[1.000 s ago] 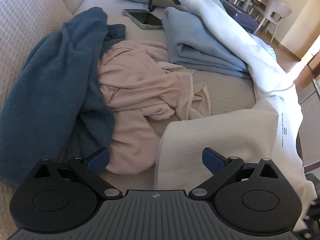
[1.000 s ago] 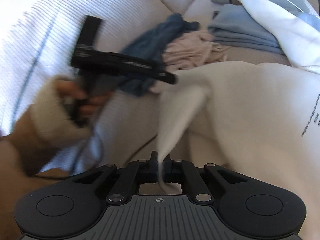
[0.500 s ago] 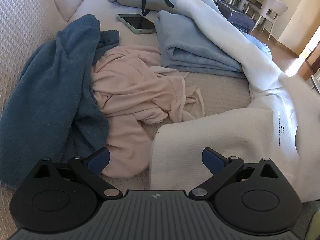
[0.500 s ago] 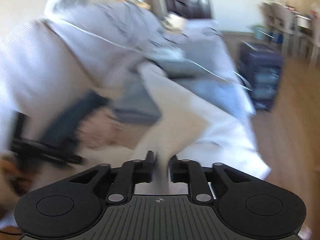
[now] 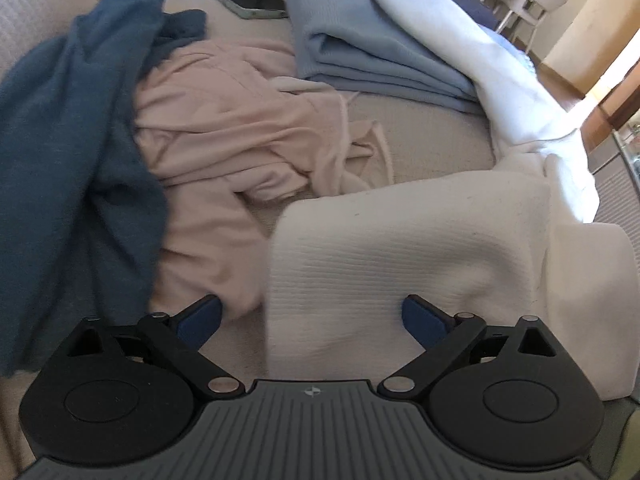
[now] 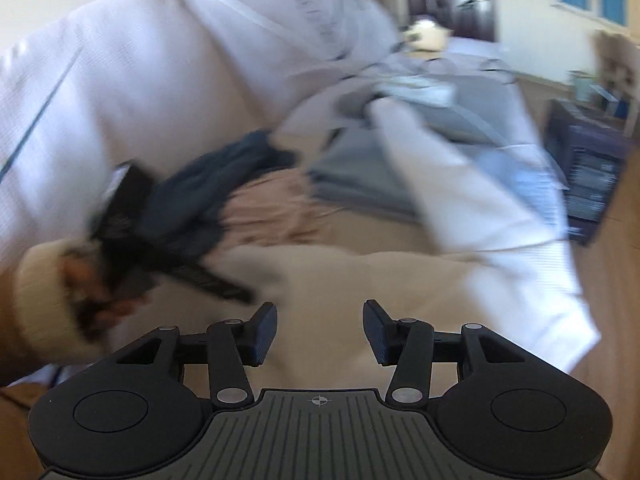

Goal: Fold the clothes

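A cream knitted garment (image 5: 400, 248) lies spread on the sofa seat, its long white part running back to the right. My left gripper (image 5: 311, 318) hangs just over its near left edge. Its jaws are closing, the cloth's edge lies between the blue pads (image 5: 198, 318), and they do not press it. My right gripper (image 6: 320, 332) is opening above the same cream garment (image 6: 360, 280) with nothing between its fingers. In the blurred right wrist view, a hand in a cream sleeve (image 6: 44, 292) holds the left gripper (image 6: 132, 240).
A crumpled pink garment (image 5: 240, 140) and a dark blue one (image 5: 72, 140) lie left of the cream one. A folded light blue garment (image 5: 360, 52) and a phone (image 5: 252, 0) sit behind. A dark box (image 6: 588, 176) stands on the wooden floor beyond the sofa's right edge.
My right gripper has let go of the cream cloth it pinched and its jaws have spread. My left gripper has come lower over the garment, its jaws slightly narrower.
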Demonstrator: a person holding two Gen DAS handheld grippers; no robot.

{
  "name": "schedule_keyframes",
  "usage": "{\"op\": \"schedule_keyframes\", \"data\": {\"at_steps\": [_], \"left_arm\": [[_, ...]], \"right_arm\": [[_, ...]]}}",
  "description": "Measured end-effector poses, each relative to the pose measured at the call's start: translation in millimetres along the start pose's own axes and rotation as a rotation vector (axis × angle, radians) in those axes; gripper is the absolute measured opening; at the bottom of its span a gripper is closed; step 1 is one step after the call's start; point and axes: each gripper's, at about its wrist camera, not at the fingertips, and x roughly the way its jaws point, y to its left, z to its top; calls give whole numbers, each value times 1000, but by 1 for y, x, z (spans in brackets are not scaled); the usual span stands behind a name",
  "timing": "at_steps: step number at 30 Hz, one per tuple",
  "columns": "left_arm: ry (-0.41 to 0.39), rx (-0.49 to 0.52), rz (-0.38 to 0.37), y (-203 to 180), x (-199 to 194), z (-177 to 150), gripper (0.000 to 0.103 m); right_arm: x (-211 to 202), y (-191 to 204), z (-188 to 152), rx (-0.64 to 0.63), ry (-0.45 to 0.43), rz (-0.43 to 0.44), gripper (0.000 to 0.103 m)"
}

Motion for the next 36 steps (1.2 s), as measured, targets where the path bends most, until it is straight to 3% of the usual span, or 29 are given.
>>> {"op": "schedule_keyframes", "data": {"at_steps": [1, 3, 5, 7, 12, 18, 22, 25, 28, 31, 33, 36], "left_arm": [[-1, -2, -18, -1, 0, 1, 74], [2, 0, -80, -5, -4, 1, 28], [3, 12, -138, -12, -11, 0, 16], [-14, 64, -137, -23, -23, -3, 10], [13, 203, -291, -59, -57, -19, 9], [172, 367, -432, -104, -48, -51, 9], [324, 413, -604, -130, -30, -81, 9], [327, 504, -588, -147, -30, -95, 10], [320, 471, -588, -139, -33, -89, 13], [314, 474, -547, -132, -36, -88, 25], [297, 479, -512, -125, -42, -86, 39], [253, 450, -462, -110, -55, -76, 47]], "right_arm": [[7, 5, 0, -13, 12, 4, 48], [17, 8, -1, -18, 32, -12, 48], [18, 5, 1, -9, 29, -25, 48], [17, 0, 5, 1, 19, -38, 48], [11, -9, 12, 10, -6, -62, 48], [9, -10, 15, 20, -29, -47, 48], [15, -2, 19, 7, -35, -26, 48], [25, 8, 26, -21, -31, 4, 48], [52, 14, 25, -39, 51, 20, 48], [84, 9, 10, -23, 192, 7, 48], [94, 2, -4, -6, 262, -10, 48], [90, -9, -19, 32, 306, -26, 48]]}}
